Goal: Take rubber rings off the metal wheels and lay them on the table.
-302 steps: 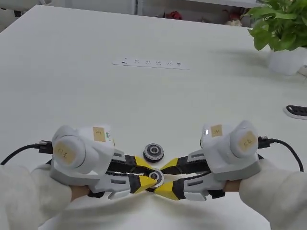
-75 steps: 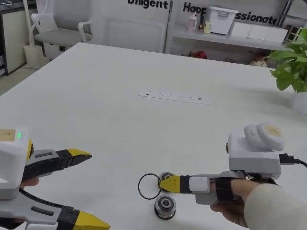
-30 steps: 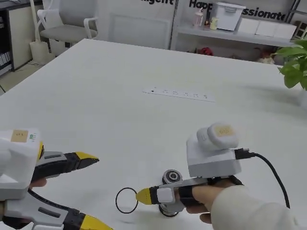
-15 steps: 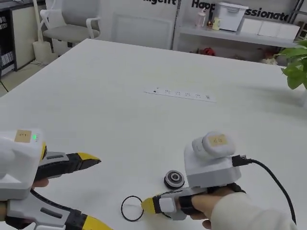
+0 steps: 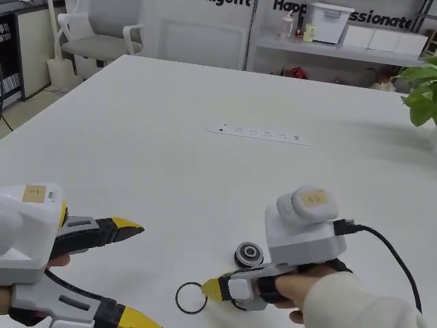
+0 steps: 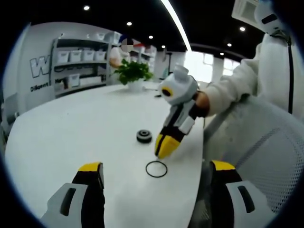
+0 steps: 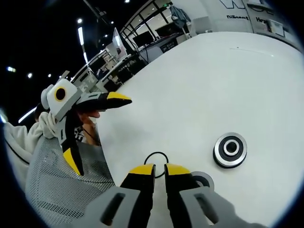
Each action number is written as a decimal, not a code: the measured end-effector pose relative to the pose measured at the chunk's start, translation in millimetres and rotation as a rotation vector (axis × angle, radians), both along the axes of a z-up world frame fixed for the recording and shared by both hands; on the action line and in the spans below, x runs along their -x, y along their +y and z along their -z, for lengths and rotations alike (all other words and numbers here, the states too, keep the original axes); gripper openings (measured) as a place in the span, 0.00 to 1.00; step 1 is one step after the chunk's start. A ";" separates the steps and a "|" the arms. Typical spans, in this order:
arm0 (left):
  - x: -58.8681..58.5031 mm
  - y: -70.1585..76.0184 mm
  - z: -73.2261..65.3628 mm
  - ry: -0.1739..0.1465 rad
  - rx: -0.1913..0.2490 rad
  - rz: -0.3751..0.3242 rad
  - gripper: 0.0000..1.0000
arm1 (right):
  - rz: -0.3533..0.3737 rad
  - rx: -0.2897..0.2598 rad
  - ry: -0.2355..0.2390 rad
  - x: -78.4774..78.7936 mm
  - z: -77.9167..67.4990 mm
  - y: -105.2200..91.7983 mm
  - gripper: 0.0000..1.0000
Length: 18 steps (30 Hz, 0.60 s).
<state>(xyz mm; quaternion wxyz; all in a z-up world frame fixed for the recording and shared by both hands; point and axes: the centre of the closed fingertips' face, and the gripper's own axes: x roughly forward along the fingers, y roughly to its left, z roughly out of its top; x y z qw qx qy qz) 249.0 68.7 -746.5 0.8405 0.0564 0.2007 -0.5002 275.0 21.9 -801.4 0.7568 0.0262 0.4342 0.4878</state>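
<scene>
A thin black rubber ring [image 5: 177,299] lies flat on the white table [image 5: 171,171] near its front edge. My right gripper [image 5: 210,290] is shut, its yellow tips just right of the ring, and the left gripper view shows a small gap between its tips [image 6: 164,148] and the ring [image 6: 146,169]. A metal wheel [image 5: 248,255] with a dark rim stands behind the gripper; the right gripper view shows this wheel [image 7: 230,148] and a second wheel [image 7: 202,179] half hidden by a jaw. My left gripper [image 5: 130,273] hangs wide open to the left, holding nothing.
A white power strip [image 5: 259,134] lies mid-table, far from the work. A potted plant [image 5: 423,96] stands at the right edge. An office chair [image 5: 102,41] and shelves stand beyond the table. A cable [image 5: 389,253] trails from my right gripper.
Over the last seconds my right gripper carried the ring away from the wheels toward the near left; the ring now rests on the table. The left gripper stays open and still.
</scene>
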 end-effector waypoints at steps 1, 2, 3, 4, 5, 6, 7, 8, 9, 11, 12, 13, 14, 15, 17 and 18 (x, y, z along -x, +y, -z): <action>0.0 0.1 0.1 0.001 -0.001 0.000 0.94 | 0.000 -0.002 -0.001 -0.6 -1.4 -0.4 0.06; 0.0 0.3 0.4 0.001 -0.002 0.000 0.94 | 0.004 -0.011 -0.003 -1.6 -4.4 -0.9 0.06; -0.1 0.5 0.4 0.001 -0.002 -0.001 0.94 | 0.006 -0.020 -0.003 -3.0 -6.4 -0.7 0.07; -0.3 0.5 0.2 0.000 -0.001 -0.001 0.94 | 0.008 -0.029 0.002 -3.5 -8.7 -0.9 0.07; -0.5 0.5 0.0 0.000 0.000 -0.002 0.94 | 0.009 -0.034 0.005 -3.3 -10.3 -0.9 0.08; -0.6 0.4 -0.2 0.000 0.000 -0.002 0.94 | 0.009 -0.037 0.004 -3.1 -12.0 -1.7 0.09; -0.5 0.4 -0.2 0.000 0.000 -0.002 0.94 | 0.008 -0.036 0.002 -3.3 -12.6 -2.2 0.10; -0.3 0.4 0.0 0.000 -0.002 0.000 0.94 | 0.004 -0.033 -0.003 -3.4 -13.5 -3.6 0.10; -0.3 0.4 0.0 0.000 -0.002 0.000 0.94 | 0.003 -0.032 -0.005 -3.7 -13.9 -4.8 0.10; -0.1 0.1 -0.1 0.000 -0.002 0.001 0.93 | 0.002 -0.037 -0.001 -4.2 -14.4 -7.1 0.12; 0.2 0.0 0.0 0.001 -0.002 0.002 0.93 | 0.005 -0.042 0.002 -4.5 -16.3 -8.6 0.13; 0.1 0.0 0.0 0.000 -0.002 0.003 0.93 | 0.006 -0.045 0.000 -5.1 -18.0 -9.5 0.13; 0.3 -0.1 0.0 0.001 -0.002 0.003 0.93 | 0.009 -0.052 -0.010 -6.6 -21.1 -10.7 0.14; 0.2 -0.3 -0.3 0.000 -0.001 0.003 0.93 | 0.011 -0.056 -0.012 -7.7 -23.2 -11.6 0.14; 0.0 -0.2 -0.7 -0.002 -0.001 0.003 0.93 | 0.015 -0.073 -0.018 -9.4 -28.9 -12.9 0.15; 0.0 -0.1 -0.8 -0.003 -0.001 0.002 0.93 | 0.017 -0.080 -0.021 -9.9 -31.2 -13.5 0.16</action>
